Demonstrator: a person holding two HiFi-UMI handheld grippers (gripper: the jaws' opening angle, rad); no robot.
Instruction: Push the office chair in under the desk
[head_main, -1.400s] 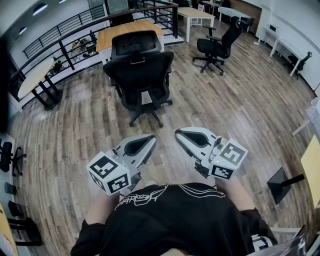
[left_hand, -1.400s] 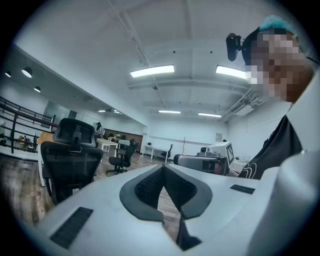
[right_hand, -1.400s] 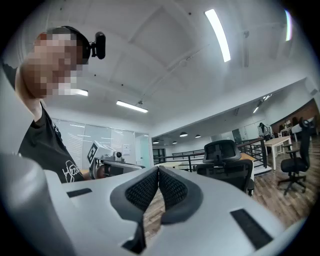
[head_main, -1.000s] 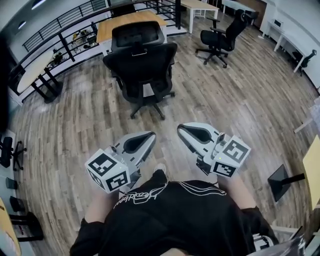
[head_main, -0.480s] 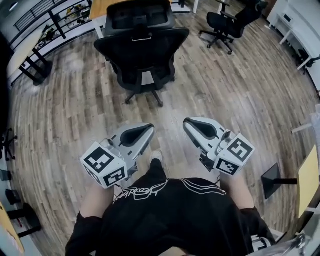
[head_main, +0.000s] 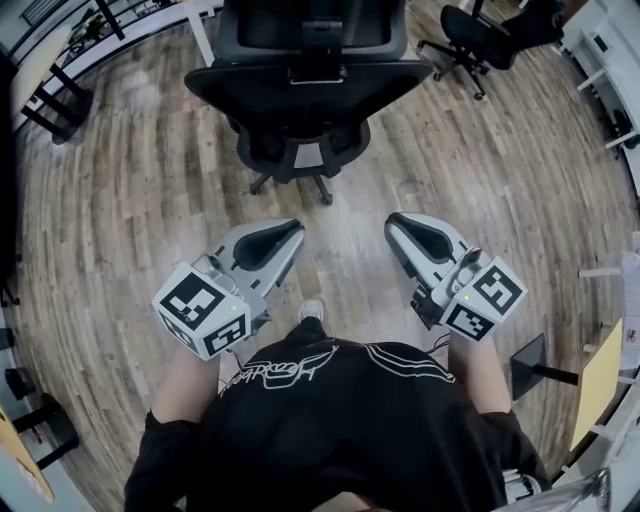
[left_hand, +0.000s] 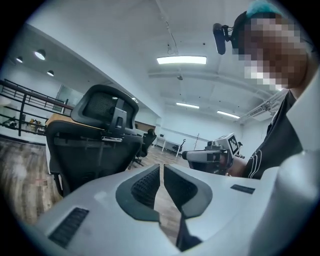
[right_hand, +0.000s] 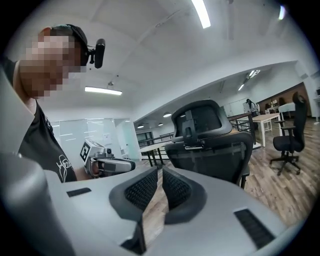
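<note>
The black mesh office chair (head_main: 305, 90) stands on the wooden floor straight ahead with its back and headrest turned to me. It fills the left of the left gripper view (left_hand: 95, 145) and stands at centre right in the right gripper view (right_hand: 212, 150). Behind the chair a strip of the wood-topped desk (left_hand: 56, 119) shows. My left gripper (head_main: 292, 229) and right gripper (head_main: 392, 222) are held side by side in front of my body, short of the chair and apart from it. Both are shut with nothing between the jaws (left_hand: 161, 168) (right_hand: 160, 171).
A second black chair (head_main: 490, 35) stands at the back right. Black table legs (head_main: 50, 95) are at the far left, white desks (head_main: 610, 45) at the far right. A dark flat stand (head_main: 535, 365) lies on the floor near my right side.
I have walked toward the chair: it has grown and slid to the top of the head view. Both grippers stay shut and keep their place in front of me.
</note>
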